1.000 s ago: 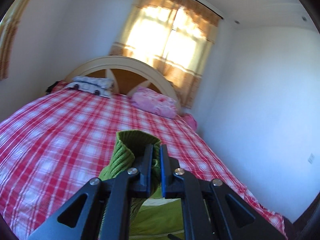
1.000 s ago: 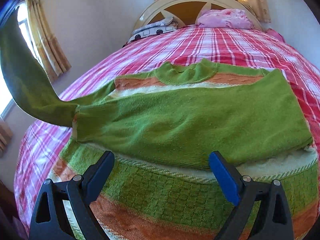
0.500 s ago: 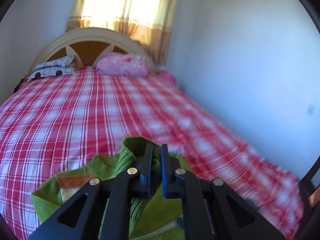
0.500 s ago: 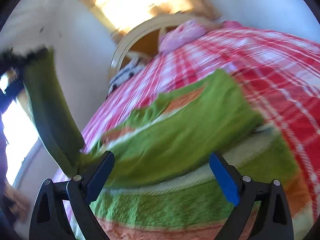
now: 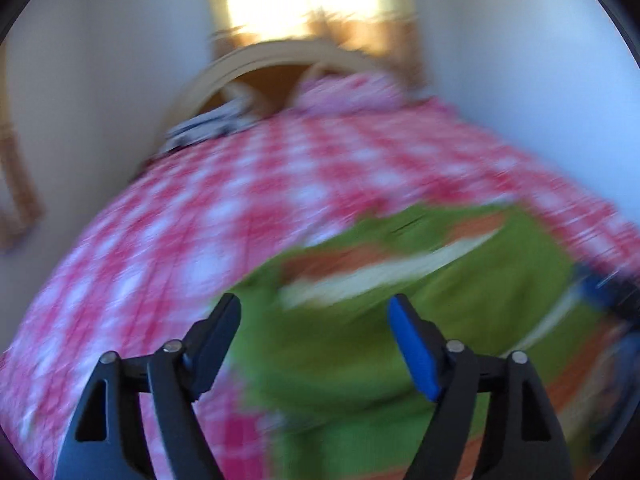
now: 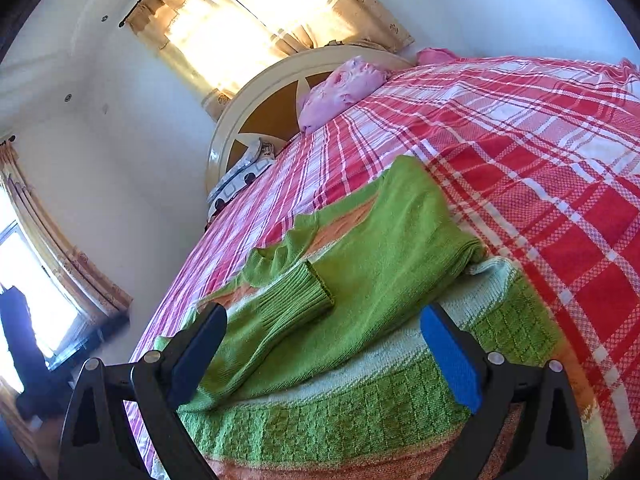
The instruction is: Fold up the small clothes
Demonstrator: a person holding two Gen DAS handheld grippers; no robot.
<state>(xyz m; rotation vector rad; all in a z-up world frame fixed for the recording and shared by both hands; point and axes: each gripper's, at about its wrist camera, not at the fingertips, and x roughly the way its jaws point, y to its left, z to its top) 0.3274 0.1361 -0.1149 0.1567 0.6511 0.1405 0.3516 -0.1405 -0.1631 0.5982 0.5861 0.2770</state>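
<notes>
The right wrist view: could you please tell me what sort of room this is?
A bedroom, most likely: a bed under a red checked cover, a pink pillow against the headboard, and a curtained window.

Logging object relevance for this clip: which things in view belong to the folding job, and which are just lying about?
Job: green sweater, both sleeves folded across; left gripper and right gripper, both open.

Lying about: pink pillow, patterned pillow, plaid bedspread.
</notes>
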